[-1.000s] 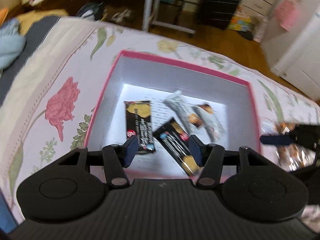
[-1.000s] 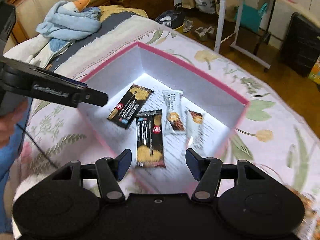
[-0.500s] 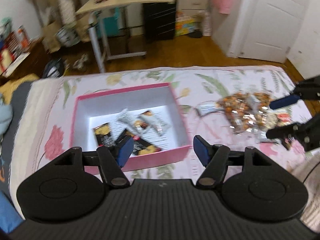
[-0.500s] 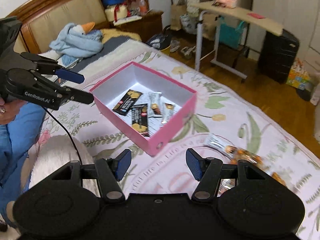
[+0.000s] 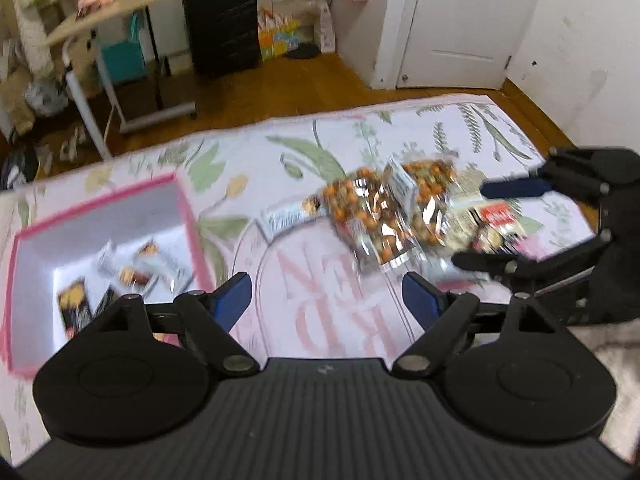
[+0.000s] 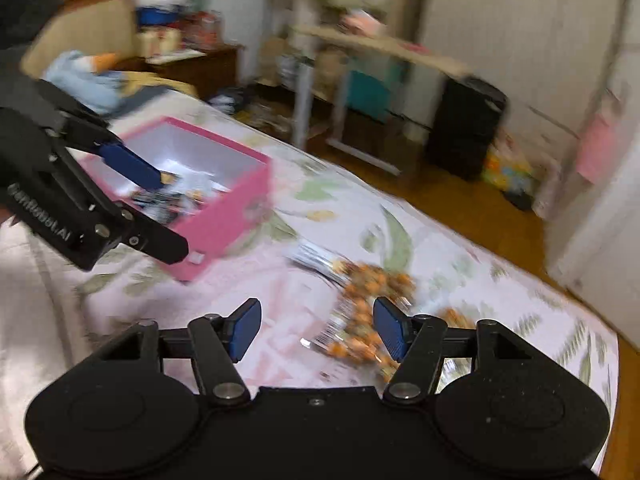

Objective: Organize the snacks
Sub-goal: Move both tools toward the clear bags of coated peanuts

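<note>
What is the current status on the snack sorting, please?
Both tools open, empty: left tool, right tool. Snack pile loose beside pink box. Nothing blocking.

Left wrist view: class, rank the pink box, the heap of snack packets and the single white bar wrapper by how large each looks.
1. Pink box, though partly cropped.
2. Heap of snack packets, close behind.
3. White bar wrapper, clearly smallest.

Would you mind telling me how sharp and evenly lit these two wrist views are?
Left wrist view: the snack pile and pink box are motion-smeared, the left gripper itself crisp. Right wrist view: blur is heavier; the box floor glares white.
</note>
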`<state>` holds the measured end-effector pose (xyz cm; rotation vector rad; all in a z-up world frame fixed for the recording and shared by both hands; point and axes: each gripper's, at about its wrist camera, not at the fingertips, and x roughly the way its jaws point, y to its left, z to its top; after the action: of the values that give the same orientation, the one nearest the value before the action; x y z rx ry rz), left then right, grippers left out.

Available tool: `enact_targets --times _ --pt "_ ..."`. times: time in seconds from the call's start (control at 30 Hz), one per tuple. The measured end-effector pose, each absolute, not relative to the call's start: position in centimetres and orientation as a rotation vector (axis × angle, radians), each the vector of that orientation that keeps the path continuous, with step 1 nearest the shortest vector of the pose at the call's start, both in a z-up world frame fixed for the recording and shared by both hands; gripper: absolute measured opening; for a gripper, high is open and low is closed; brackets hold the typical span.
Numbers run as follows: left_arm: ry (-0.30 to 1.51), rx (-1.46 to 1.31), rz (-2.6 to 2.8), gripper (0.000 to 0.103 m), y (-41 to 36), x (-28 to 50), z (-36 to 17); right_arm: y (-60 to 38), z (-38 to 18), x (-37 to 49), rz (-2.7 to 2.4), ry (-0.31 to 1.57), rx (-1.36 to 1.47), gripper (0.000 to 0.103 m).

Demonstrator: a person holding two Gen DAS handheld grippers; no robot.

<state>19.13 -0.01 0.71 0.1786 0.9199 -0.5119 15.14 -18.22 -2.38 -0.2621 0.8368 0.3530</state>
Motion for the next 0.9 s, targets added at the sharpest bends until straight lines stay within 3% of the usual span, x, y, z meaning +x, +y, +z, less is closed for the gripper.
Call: enact_targets --times 0.4,0.9 --pt "0.997 -0.056 -0.507 0.079 -5.5 27.6 -9.1 -20.0 -13.0 22.2 0.269 0.863 -0.126 0.067" --pt "1.164 -0.366 -0.613 0.075 -5.5 32.4 -19.2 -21.2 -17.2 24.3 0.3 0.985 0.027 0.072"
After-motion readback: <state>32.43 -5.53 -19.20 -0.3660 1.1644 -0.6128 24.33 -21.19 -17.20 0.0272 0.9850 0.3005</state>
